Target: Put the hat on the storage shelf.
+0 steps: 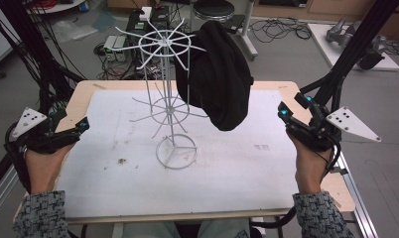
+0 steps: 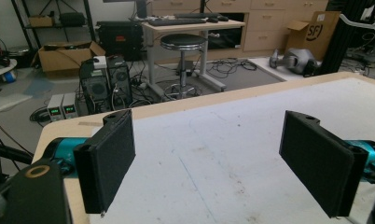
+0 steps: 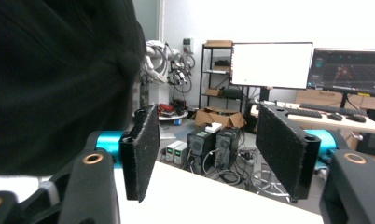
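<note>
A white wire rack [image 1: 168, 99] stands on a ring base in the middle of the white table top [image 1: 267, 168]. From one arm of its upper ring hangs a black knit hat [image 1: 217, 79], clear of the table. My right gripper [image 1: 293, 105] sits at the table's right edge, just right of the hat, open and holding nothing. In the right gripper view the hat [image 3: 59, 70] bulks up left of the open jaws [image 3: 206, 149]. My left gripper [image 1: 81, 130] rests at the left edge, far from the rack. In the left gripper view its jaws [image 2: 209, 158] stand wide open over bare table [image 2: 223, 140].
Black frame struts [image 1: 351, 44] rise on both sides of the table. Behind the far edge are a round stool [image 2: 182, 42], computer towers [image 2: 106, 84] and loose cables on the floor. Monitors [image 3: 272, 64] stand on a desk farther back.
</note>
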Demonstrator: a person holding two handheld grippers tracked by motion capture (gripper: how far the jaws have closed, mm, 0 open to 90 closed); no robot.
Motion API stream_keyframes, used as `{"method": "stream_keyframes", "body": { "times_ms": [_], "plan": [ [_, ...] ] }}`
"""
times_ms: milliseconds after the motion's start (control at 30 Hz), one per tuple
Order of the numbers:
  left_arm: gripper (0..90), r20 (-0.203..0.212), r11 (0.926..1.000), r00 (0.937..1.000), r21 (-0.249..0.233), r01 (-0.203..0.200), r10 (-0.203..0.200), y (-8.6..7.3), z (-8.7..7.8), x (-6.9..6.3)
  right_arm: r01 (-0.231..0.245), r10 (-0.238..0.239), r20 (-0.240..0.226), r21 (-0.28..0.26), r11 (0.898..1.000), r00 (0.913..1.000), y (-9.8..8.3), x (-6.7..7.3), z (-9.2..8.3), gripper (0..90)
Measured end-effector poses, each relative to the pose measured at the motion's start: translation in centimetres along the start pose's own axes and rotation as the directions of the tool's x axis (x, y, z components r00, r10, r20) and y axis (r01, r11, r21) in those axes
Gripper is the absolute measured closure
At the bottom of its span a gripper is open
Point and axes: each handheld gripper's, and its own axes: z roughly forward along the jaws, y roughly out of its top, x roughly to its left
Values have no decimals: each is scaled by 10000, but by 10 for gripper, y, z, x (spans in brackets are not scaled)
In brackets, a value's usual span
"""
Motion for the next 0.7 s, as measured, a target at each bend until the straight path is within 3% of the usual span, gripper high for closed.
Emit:
{"method": "stream_keyframes", "body": {
  "times_ms": [300,433,700],
  "plan": [
    [184,2,10000,10000,-3,21,-21,-1,1,-1,5,-26,475,431,9991,9989,-19,-9,-13,247],
    [184,62,10000,10000,5,-22,22,0,1,-2,162,-214,703,737,9971,9973,-32,-7,-17,141],
    [184,96,10000,10000,30,-11,11,-2,3,-3,1032,-1108,447,1469,9838,9928,-61,0,-17,115]
  ]
}}
